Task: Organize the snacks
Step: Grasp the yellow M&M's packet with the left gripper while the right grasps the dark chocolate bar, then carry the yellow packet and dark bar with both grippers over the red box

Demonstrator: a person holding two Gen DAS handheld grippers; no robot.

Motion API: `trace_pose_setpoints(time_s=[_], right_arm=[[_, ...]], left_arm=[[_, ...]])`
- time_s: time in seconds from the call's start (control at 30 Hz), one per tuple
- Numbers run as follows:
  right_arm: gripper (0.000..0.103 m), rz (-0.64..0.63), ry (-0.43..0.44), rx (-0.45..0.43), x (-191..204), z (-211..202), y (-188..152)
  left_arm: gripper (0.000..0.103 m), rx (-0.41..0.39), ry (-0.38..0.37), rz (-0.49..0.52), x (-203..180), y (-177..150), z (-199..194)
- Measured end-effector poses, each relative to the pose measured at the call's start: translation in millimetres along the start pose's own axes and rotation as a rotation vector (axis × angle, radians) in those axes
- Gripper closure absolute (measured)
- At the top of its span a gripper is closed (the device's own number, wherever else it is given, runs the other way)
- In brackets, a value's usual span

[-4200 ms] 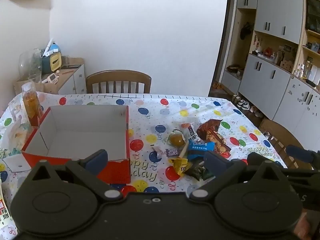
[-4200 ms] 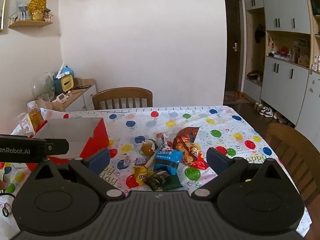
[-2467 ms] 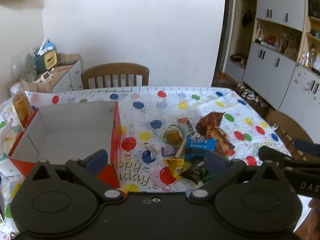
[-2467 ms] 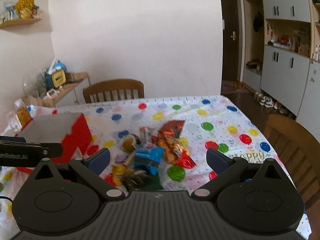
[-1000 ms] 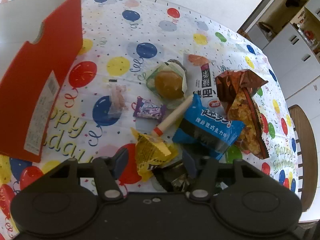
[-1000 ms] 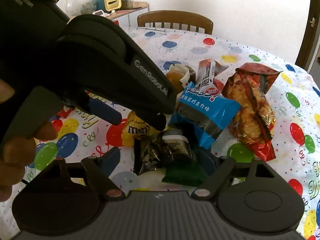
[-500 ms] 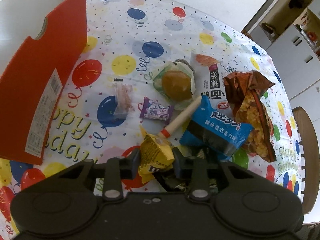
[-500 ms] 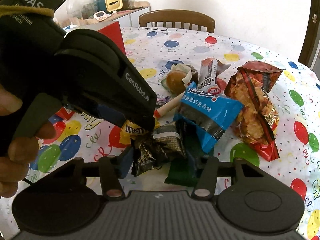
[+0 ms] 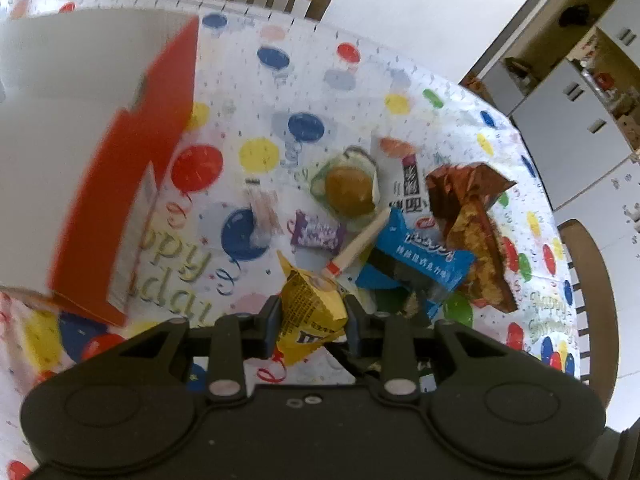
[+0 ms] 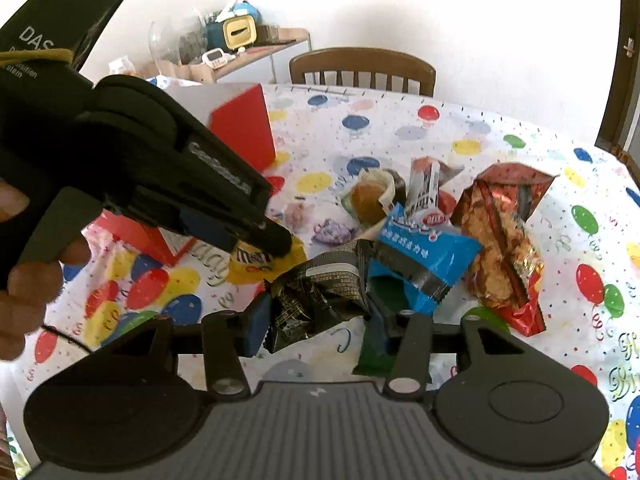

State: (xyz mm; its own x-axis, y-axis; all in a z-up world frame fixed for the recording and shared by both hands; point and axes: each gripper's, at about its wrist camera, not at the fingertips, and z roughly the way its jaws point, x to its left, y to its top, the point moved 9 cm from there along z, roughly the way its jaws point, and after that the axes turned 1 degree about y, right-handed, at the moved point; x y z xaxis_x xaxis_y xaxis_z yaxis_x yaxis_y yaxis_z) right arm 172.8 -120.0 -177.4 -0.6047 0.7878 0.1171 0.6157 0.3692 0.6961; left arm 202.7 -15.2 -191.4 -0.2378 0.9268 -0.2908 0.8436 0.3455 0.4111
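My left gripper (image 9: 311, 314) is shut on a yellow M&M's packet (image 9: 310, 312) and holds it just above the balloon-print tablecloth. In the right wrist view that gripper (image 10: 264, 240) shows at the left with the yellow packet (image 10: 256, 264) in it. My right gripper (image 10: 316, 320) is shut on a black snack packet (image 10: 320, 292). The snack pile lies beyond: a blue wafer pack (image 10: 420, 256), a red-brown chip bag (image 10: 504, 240), a wrapped bun (image 10: 368, 196), a purple candy (image 9: 318, 234) and a stick snack (image 9: 360, 242). The red cardboard box (image 9: 120, 184) stands open at the left.
A green packet (image 10: 376, 344) lies under the right gripper. A white sachet (image 9: 408, 176) and a clear candy wrapper (image 9: 262, 208) lie near the bun. Wooden chairs stand at the far side (image 10: 362, 66) and the right (image 9: 588, 304). A side shelf with clutter (image 10: 236, 40) stands behind the box.
Both grippers came down onto the pile and closed: the left on the yellow packet, the right on the black packet. In the last half second both packets have lifted slightly.
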Motion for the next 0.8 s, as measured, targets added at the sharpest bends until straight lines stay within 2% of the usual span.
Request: trace_pose_setpoints(time_s=[0.03,0.17,0.33,0.43,0.47,0.5,0.57,0.6,0.7,0.8], right_arm=[[0.067,0.004,-0.003,0.000,1.4,-2.6,1.5],[0.067,0.001,-0.028,-0.018,9.8,-10.1,10.0],[0.067,-0.047,-0.039,0.034,21.8,7.0,-0.1],[0.065,-0.110,-0.072,0.051,21.9,20.6,-6.2],[0.062,-0.125,-0.082,0.063,18.6,26.4,-7.3],[0.054,-0.134,-0.084,0.075,14.6,31.2,-7.9],[0.043,-0.137,-0.064,0.090,6.6,37.5,-9.5],[0.041,-0.137,-0.033,0.109,3.1,41.1,-10.7],[0.041,-0.158,0.063,0.163,0.8,47.1,-16.3],[0.041,-0.232,0.111,0.190,4.5,49.6,-22.8]], left_arm=[[0.073,-0.006,-0.003,0.009,1.0,1.7,-4.6],[0.073,-0.043,-0.004,0.078,2.9,9.9,-25.8],[0.073,-0.070,-0.032,0.108,13.7,14.4,-45.4],[0.073,-0.077,-0.047,0.133,20.6,14.0,-55.7],[0.073,-0.077,-0.047,0.143,23.0,13.6,-58.5],[0.073,-0.078,-0.045,0.155,25.9,12.9,-61.4],[0.073,-0.076,-0.046,0.163,30.5,11.2,-65.0],[0.073,-0.073,-0.050,0.163,33.5,9.8,-67.2],[0.073,-0.069,-0.052,0.165,39.8,6.3,-71.6],[0.073,-0.065,-0.055,0.153,44.7,3.2,-74.7]])
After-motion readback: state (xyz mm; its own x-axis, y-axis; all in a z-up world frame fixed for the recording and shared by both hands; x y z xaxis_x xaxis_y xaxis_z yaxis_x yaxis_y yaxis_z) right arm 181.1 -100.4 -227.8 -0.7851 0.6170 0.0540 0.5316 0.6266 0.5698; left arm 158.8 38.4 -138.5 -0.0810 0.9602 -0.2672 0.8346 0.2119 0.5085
